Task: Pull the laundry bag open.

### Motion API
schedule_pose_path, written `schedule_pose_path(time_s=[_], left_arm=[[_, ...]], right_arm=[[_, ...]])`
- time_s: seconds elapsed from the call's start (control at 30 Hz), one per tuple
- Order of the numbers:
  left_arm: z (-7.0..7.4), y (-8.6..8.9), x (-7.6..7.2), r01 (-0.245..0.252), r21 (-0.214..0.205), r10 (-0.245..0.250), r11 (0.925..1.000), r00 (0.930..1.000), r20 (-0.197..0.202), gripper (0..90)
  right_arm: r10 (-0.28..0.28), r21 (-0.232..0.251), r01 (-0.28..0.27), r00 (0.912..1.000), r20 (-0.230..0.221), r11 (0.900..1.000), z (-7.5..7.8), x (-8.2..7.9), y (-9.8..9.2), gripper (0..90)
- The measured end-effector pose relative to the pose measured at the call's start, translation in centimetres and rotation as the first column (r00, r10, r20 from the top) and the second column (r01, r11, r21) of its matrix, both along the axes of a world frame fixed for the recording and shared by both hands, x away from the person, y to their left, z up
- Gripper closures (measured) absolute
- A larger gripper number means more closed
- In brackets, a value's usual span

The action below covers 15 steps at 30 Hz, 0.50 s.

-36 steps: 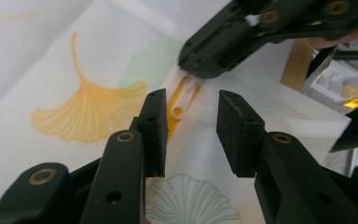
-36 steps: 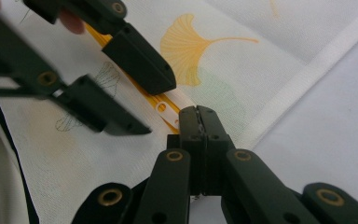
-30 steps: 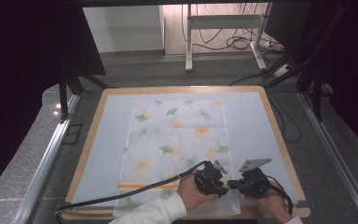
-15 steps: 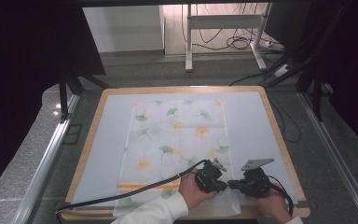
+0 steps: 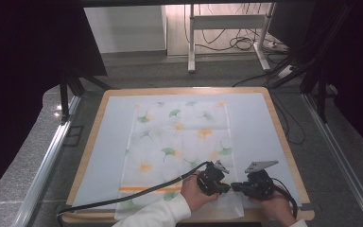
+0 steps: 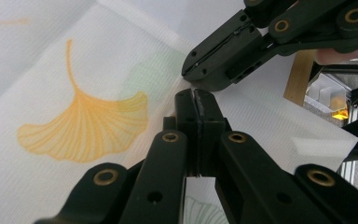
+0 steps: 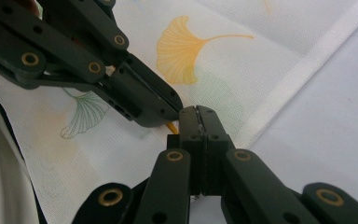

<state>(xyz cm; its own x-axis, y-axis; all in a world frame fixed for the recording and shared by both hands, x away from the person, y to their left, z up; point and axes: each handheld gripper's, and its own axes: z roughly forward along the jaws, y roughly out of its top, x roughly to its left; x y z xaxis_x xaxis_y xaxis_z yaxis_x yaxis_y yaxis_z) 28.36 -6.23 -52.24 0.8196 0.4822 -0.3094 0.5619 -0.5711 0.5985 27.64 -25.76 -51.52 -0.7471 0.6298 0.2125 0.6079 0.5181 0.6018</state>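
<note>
A white cloth printed with ginkgo leaves (image 5: 179,142) lies flat on the pale mat of the wooden-rimmed table (image 5: 283,137). At its near right edge the left gripper (image 5: 223,188) and right gripper (image 5: 236,187) meet tip to tip. The left gripper's jaws have just closed, the right's are pressed together, and each pinches the cloth's edge

The white cloth (image 5: 179,142) carries orange and green ginkgo leaves and an orange stripe (image 5: 149,188), on a pale blue mat (image 5: 260,127) framed in light wood.
</note>
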Motion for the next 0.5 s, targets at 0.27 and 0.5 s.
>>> schedule_pose_path(time_s=[0.27, 0.5], left_arm=[[-0.01, 0.19, 0.06, 0.000, -0.001, 0.000, 1.0000, 1.0000, -0.001, 90.0], [0.11, 0.30, 0.30, -0.015, -0.020, 0.015, 0.9997, 0.9999, 0.008, 90.0]], right_arm=[[0.005, -0.004, -0.005, 1.0000, 0.002, 1.0000, 0.04, -0.04, 0.05, 89.6], [0.005, -0.001, -0.005, 1.0000, 0.003, 1.0000, 0.02, -0.05, 0.06, 89.6]])
